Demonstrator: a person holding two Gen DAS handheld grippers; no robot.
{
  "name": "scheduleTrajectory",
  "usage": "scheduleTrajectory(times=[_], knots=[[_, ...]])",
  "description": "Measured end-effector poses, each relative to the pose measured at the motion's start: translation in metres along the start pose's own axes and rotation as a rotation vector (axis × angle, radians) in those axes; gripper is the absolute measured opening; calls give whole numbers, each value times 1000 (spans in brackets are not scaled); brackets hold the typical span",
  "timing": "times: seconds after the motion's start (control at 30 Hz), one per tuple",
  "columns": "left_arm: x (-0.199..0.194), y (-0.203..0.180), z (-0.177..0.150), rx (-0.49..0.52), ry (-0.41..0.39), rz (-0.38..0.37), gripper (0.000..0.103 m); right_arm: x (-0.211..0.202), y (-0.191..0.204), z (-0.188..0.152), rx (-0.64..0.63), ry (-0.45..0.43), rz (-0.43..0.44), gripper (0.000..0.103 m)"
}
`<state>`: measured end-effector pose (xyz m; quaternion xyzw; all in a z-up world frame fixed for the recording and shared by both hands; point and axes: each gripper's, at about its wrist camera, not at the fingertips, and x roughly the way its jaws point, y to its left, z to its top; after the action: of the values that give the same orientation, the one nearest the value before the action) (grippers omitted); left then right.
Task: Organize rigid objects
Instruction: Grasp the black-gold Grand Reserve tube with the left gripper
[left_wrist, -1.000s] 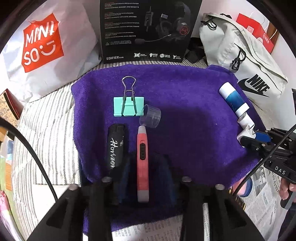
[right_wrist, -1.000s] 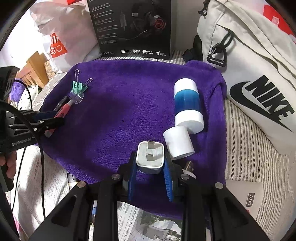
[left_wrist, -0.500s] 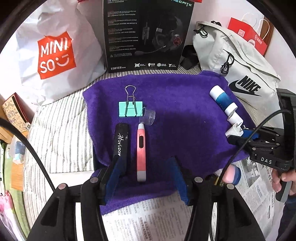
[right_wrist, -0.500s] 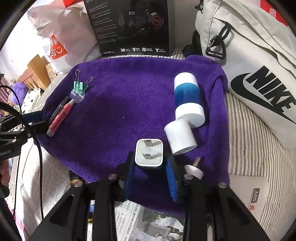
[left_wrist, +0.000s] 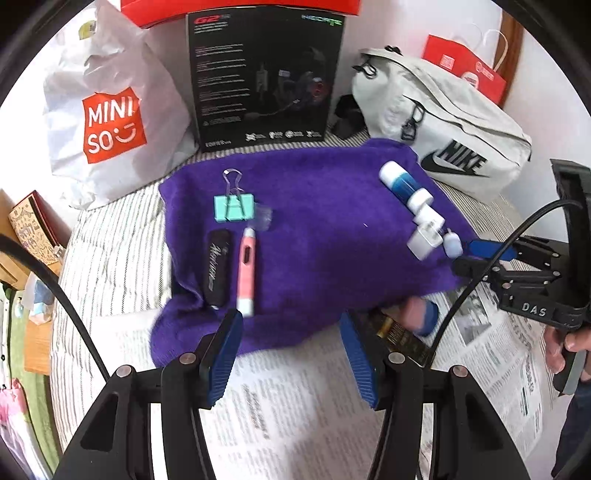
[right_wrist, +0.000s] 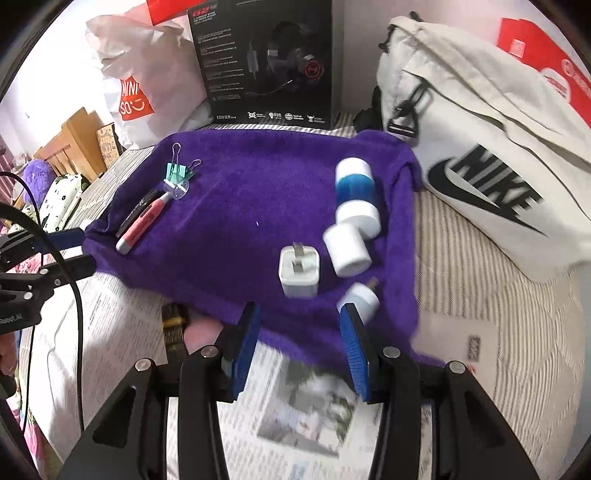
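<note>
Right gripper (right_wrist: 299, 343) is opening, pulling back empty from the white charger plug (right_wrist: 298, 272) just released on the purple towel (right_wrist: 258, 192); left gripper (left_wrist: 291, 350), jaws apart, is likewise withdrawing empty.

left gripper (left_wrist: 291, 343) open, empty, over towel (left_wrist: 314, 258) edge | pen (left_wrist: 246, 271) beside black stick (left_wrist: 218, 267) | clip (left_wrist: 233, 208) behind them

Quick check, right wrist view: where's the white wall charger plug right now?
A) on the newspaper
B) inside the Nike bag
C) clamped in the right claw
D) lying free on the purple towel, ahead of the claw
D: the white charger plug lies on the purple towel, beyond the right claw, whose opening jaws hold nothing.
</note>
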<state>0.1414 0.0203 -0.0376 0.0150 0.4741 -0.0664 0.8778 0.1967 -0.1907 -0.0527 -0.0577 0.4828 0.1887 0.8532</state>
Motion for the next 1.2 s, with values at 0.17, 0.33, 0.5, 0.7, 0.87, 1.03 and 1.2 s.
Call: scheduleTrajectory(times=[0.17,0.33,0.5,0.7,0.87,1.03,1.2], knots=[[2,-20,-15,4,15,-35,53,-27,-13,-28,31,-24,-30,45],[12,-48,-26,17,34,-64,53,-53,-29,-59,79,-47,-46,45],[33,-75,-34,8,61,-61,53,-76,-43,-89,137,-70,-50,45],[47,-91,-35,-26,80,-55,57,-90,-49,-111,142,-89,-51,46],[52,-96,-30,-40,76,1,57,-87,-49,-118,111,-94,-19,46],[48,-93,-32,-38,87,63,58,-75,-46,-120,75,-72,10,46],[40,-72,-35,-39,91,102,63,-70,-44,-121,59,-85,25,47]])
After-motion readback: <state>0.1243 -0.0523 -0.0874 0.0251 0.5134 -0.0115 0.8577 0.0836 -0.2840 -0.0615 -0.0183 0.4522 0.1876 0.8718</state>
